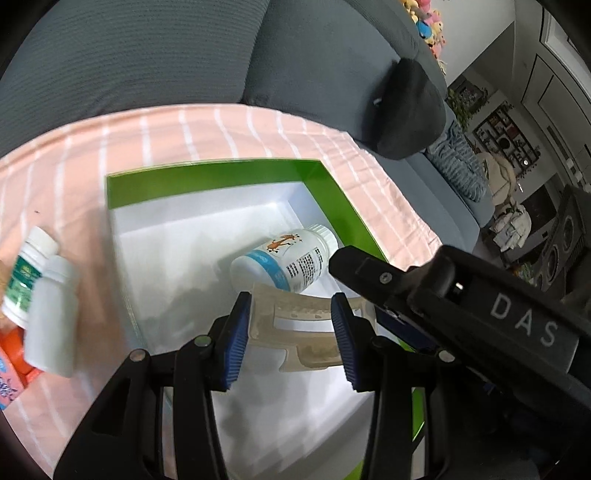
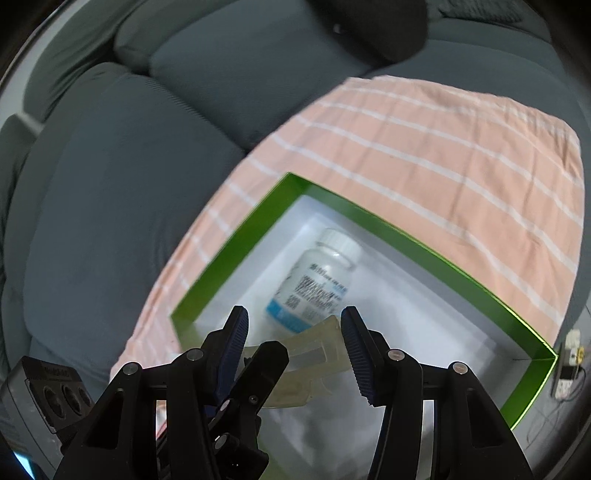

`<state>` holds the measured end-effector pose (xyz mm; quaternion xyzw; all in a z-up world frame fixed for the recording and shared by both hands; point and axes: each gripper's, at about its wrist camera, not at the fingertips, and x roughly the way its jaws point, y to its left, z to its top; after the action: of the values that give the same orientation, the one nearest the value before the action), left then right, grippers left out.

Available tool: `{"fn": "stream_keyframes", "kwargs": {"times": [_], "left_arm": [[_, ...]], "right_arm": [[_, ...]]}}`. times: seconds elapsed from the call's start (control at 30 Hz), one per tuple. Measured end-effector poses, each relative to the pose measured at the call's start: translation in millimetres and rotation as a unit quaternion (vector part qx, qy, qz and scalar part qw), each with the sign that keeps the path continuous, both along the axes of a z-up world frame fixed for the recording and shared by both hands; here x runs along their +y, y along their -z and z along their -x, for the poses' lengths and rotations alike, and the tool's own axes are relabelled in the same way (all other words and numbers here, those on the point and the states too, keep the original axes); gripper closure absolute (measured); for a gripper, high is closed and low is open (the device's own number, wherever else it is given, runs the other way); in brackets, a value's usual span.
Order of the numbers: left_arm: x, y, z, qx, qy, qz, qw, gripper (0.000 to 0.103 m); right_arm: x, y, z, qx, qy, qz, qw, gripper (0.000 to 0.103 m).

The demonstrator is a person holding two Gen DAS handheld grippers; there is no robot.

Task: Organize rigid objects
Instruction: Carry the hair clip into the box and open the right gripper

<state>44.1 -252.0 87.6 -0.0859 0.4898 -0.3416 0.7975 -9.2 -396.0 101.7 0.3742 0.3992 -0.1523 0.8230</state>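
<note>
Both tools hang over the green-rimmed box (image 1: 207, 177) on the pink striped cloth (image 1: 184, 133), and between them they carry one beige translucent plastic piece (image 1: 295, 332). The left tool (image 1: 291, 339) grips it across its long axis, which runs side to side in the left wrist view; the right tool (image 2: 295, 350) seems to pinch one end, though I cannot tell whether both pads touch. Just beyond the piece, the white bottle (image 1: 284, 264) lies on its side on the box floor, cap toward the far corner. Three more bottles (image 1: 40, 291) lie outside the box, nearer the left tool.

A home living room is indicated: a grey-blue sofa (image 1: 147, 55) is draped with a pink striped cloth (image 2: 424, 147), plush toys (image 1: 428, 22) are piled behind it, and a cluttered display shelf (image 1: 506, 136) (blurred) is seen beyond.
</note>
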Motion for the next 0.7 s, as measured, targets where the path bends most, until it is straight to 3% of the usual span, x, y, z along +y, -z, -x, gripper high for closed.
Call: {"fn": "stream_keyframes", "kwargs": {"times": [0.4, 0.5, 0.57, 0.7], "left_arm": [[1, -4, 6, 0.003, 0.004, 0.012, 0.9999, 0.058], [13, -11, 12, -0.007, 0.000, 0.019, 0.9998, 0.046], [21, -17, 14, -0.012, -0.009, 0.026, 0.9995, 0.039], [47, -34, 23, -0.034, -0.025, 0.039, 0.9983, 0.027]], "right_arm": [[-8, 1, 5, 0.006, 0.038, 0.011, 0.999, 0.047], [-3, -4, 5, -0.006, 0.031, 0.016, 0.999, 0.046], [2, -11, 6, -0.020, 0.025, 0.024, 0.999, 0.037], [13, -23, 10, -0.039, 0.025, 0.045, 0.998, 0.031]]}}
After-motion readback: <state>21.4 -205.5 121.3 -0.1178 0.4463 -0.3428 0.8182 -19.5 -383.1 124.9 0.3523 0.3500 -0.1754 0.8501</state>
